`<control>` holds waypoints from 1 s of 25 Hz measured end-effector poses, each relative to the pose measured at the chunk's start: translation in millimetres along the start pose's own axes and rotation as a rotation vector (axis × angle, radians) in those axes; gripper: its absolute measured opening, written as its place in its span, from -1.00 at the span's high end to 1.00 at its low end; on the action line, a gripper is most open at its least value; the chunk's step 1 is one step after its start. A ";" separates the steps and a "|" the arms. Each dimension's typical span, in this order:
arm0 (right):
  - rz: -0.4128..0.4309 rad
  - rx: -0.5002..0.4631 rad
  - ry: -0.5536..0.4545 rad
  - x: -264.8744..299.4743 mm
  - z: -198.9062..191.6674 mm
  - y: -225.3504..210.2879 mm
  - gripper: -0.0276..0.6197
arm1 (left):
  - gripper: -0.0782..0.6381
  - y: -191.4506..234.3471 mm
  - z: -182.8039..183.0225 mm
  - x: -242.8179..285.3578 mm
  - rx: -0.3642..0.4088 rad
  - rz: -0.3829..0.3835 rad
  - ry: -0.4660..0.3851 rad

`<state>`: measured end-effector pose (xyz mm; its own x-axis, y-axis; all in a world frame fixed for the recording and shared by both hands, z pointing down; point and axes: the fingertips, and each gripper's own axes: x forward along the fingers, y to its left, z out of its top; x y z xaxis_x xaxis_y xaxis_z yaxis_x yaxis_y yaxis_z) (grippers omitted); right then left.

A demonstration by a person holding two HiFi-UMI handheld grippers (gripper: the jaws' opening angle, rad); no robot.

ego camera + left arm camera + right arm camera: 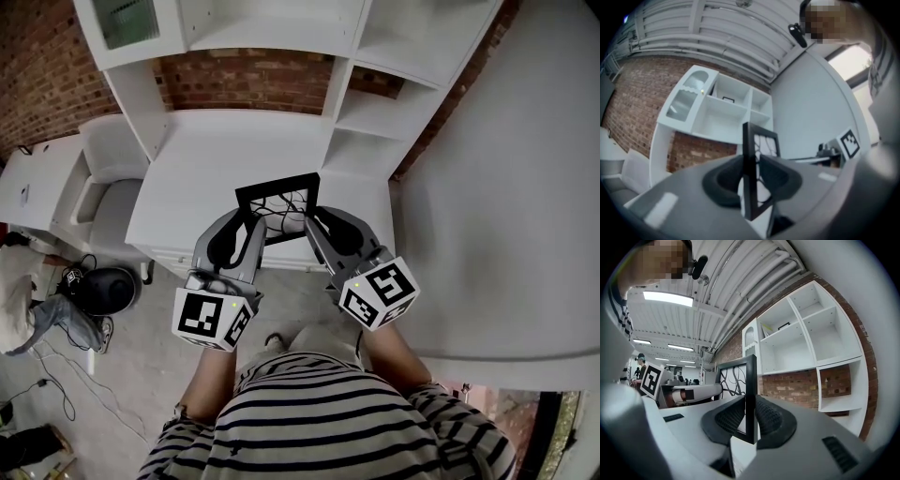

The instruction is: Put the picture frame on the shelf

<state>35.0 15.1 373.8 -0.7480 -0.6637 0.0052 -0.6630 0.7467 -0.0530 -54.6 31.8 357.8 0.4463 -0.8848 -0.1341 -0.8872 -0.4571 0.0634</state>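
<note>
**Frame pinched by both side rails over the desk's front edge**

The left gripper [249, 232] and right gripper [315, 225] each clamp one side rail of the black picture frame [277, 208], jaws narrowed onto the thin moulding and holding nothing else. Gripping both sides likely keeps it upright and square (one pinch might let it swing). It hangs over the front edge of the desk [187, 178], while the shelf [375, 117] rises from the desk's back right corner, so it is not yet placed.

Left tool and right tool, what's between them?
The black picture frame, its side edges clamped by the left tool and right tool. The head view shows this.
</note>
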 end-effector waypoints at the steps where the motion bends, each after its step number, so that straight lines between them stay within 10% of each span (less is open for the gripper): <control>1: 0.001 -0.001 0.009 6.0 0.6 2.5 0.72 | 0.49 6.9 0.2 -0.6 -0.013 -0.004 0.005; 25: 0.096 0.040 0.027 137.3 31.3 -150.3 0.72 | 0.48 99.7 -1.7 193.2 -0.065 -0.025 0.071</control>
<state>32.9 -189.6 351.3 -0.8092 -0.5870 0.0253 -0.5865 0.8044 -0.0946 -56.7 -184.9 339.9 0.4773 -0.8763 -0.0661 -0.8673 -0.4818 0.1249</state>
